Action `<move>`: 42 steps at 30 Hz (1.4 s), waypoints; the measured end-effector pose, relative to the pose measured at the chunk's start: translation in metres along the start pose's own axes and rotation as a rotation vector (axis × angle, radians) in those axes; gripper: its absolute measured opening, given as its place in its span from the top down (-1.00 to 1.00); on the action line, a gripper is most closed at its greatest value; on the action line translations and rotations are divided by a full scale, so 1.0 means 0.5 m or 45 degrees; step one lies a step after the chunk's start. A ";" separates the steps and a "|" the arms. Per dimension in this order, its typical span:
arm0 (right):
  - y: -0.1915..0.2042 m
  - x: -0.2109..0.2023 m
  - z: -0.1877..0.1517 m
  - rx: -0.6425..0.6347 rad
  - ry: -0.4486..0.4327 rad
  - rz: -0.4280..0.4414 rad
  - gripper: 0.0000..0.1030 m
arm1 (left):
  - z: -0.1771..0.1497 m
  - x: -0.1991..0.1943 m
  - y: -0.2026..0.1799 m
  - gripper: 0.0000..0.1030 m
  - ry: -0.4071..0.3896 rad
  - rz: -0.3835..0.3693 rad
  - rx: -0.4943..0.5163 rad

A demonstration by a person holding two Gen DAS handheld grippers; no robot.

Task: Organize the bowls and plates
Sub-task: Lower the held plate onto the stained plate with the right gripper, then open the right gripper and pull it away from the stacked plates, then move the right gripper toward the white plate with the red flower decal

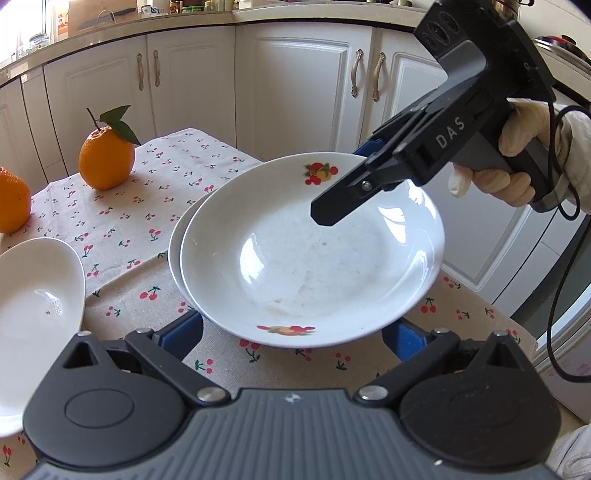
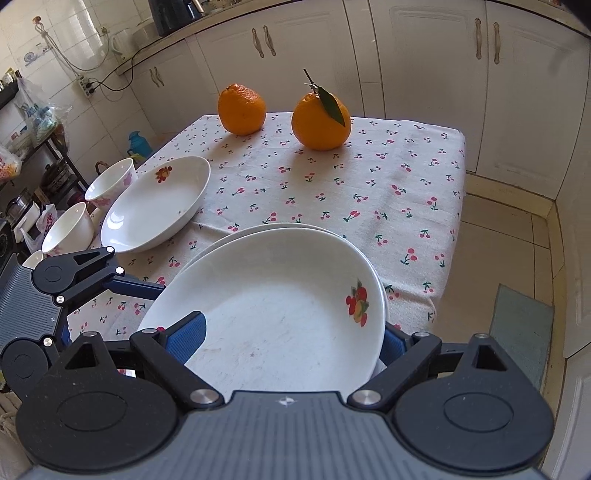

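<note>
Top plate (image 2: pixel 273 314) stacked on a second at the table's near edge; right gripper (image 2: pixel 291 341) and left gripper (image 1: pixel 295 338) jaws released, straddling it to square the stack.

I'm in a kitchen, standing at a small table (image 2: pixel 424 155) draped in a cherry-print cloth (image 2: pixel 332 192). White cabinets (image 1: pixel 295 85) with curved metal handles (image 1: pixel 356 77) run behind it under a pale counter (image 1: pixel 147 26). The floor (image 2: pixel 517 236) is beige tile, with a grey-green mat (image 2: pixel 521 325) lying near the wall. White wall tiles (image 2: pixel 62 33) carry a socket strip (image 2: pixel 86 86) with cords. Bright daylight enters at the far left (image 1: pixel 29 26).
</note>
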State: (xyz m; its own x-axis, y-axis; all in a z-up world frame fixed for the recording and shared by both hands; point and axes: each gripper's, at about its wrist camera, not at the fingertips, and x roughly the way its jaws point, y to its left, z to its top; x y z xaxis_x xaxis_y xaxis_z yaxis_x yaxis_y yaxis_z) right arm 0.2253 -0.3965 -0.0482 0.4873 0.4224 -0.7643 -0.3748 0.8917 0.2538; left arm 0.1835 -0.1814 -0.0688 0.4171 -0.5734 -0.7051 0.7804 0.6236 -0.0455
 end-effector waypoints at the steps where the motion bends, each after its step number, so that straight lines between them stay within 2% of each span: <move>1: 0.001 -0.001 0.000 0.001 0.002 -0.006 -0.88 | 0.000 0.000 0.001 -1.00 -0.001 -0.002 -0.003; 17: 0.025 -0.010 -0.014 0.047 0.044 -0.119 -0.90 | -0.010 0.005 0.007 -0.99 -0.037 -0.025 -0.018; 28: 0.039 0.001 -0.025 0.076 0.077 -0.224 -0.98 | -0.016 0.004 0.008 -0.99 -0.066 -0.035 -0.015; 33: 0.063 -0.016 -0.026 0.047 0.043 -0.244 -1.00 | -0.020 -0.016 0.011 -0.99 -0.103 -0.028 -0.040; 38: 0.120 -0.029 -0.020 -0.052 0.003 -0.308 -1.00 | -0.029 -0.059 0.017 -0.99 -0.163 0.059 -0.086; 42: 0.177 -0.027 -0.015 -0.160 -0.033 -0.341 -1.00 | -0.044 -0.102 0.033 -0.99 -0.210 0.216 -0.160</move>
State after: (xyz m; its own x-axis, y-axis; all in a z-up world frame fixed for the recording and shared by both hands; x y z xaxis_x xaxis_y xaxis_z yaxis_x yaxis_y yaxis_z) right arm 0.1799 -0.3247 -0.0198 0.6014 0.1800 -0.7784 -0.3237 0.9456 -0.0315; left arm 0.1649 -0.1304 -0.0492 0.6154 -0.5272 -0.5860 0.6330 0.7735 -0.0313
